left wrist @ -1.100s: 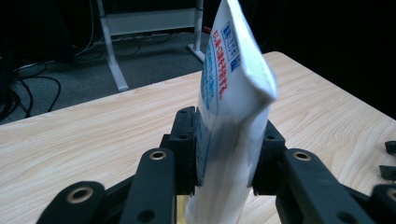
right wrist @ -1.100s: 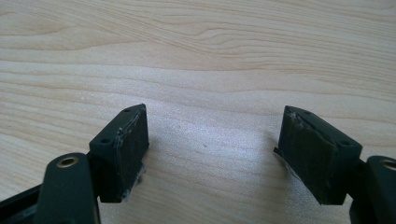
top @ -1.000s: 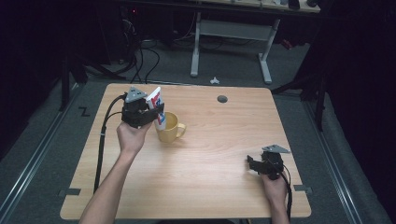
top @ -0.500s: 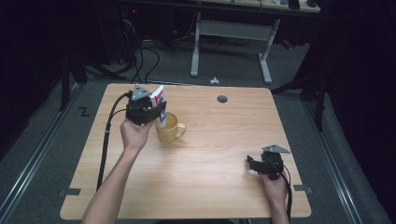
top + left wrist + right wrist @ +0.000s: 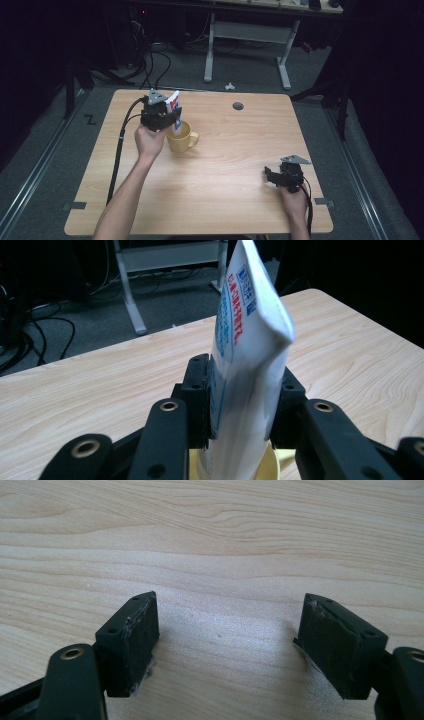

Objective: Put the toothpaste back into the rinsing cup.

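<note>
light wooden table (image 5: 230, 165) mostly bare; yellow ceramic mug (image 5: 181, 139) left of centre, white printed toothpaste tube (image 5: 247, 355) upright, lower end in it, clamped by left gripper (image 5: 245, 395); likely being stood inside; right gripper (image 5: 227, 640) wide apart, empty, parked near table's right front

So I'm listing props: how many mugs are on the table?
1: a yellow mug on the table's left half, below the left gripper, which grips a toothpaste tube standing in it.

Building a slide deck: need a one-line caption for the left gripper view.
Left gripper clamps a white toothpaste tube upright over a yellow mug.
</note>
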